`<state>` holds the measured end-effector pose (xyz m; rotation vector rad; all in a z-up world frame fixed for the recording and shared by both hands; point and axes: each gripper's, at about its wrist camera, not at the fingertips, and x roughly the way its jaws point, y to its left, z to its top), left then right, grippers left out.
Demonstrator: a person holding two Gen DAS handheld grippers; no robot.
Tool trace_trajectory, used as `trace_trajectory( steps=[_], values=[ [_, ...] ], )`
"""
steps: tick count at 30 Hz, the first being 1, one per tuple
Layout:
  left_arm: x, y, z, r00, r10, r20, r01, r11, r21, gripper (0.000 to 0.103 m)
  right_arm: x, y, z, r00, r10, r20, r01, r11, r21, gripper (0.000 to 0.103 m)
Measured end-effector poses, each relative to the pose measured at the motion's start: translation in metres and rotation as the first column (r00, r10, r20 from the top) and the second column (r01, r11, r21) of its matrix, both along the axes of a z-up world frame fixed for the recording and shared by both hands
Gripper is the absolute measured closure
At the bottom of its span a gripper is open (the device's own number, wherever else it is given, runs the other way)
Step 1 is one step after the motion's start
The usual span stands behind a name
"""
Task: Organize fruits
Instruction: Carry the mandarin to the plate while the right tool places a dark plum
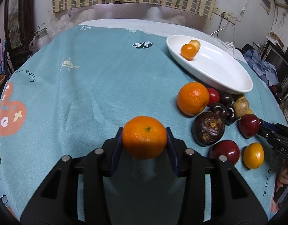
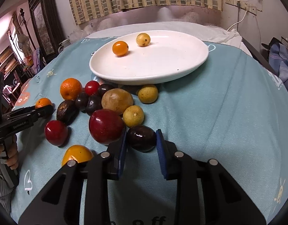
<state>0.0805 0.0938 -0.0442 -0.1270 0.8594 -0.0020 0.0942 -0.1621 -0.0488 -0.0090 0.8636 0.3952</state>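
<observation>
Teal cloth (image 2: 228, 103) under plate (image 2: 190, 67), fruits (image 2: 117, 99).

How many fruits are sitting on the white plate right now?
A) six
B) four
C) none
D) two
D: the white plate holds just two fruits, a small orange one and a pale yellow one; all the other fruit lies on the blue cloth or sits in a gripper.
</observation>
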Motion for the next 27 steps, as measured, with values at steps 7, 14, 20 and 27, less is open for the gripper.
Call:
trace_trajectory(
  steps=[7,14,20,27],
  values=[
    [-0.012,0.0,0.03,0.992,0.004,0.125,0.001,0.999,-0.04,0.06,-0.009,-0.028,0.029,0.993,-0.078,0.093,0.069,0.993,0.099,0.073],
    [0.044,-0.048,0.064,0.988,-0.068,0.138,0.066,0.998,0.022,0.059,0.027,-0.025,0.061,0.988,-0.108,0.114,0.093,0.987,0.13,0.073],
    [0.097,-0.085,0.046,0.988,-0.132,0.078,0.131,0.991,0.016,0.059,0.078,-0.007,0.048,0.992,-0.111,0.067,0.102,0.986,0.136,0.071],
    [0.105,-0.084,0.036,0.988,-0.133,0.08,0.135,0.991,-0.013,0.044,0.084,-0.012,0.046,0.986,-0.133,0.101,0.119,0.984,0.136,0.038]
  ],
)
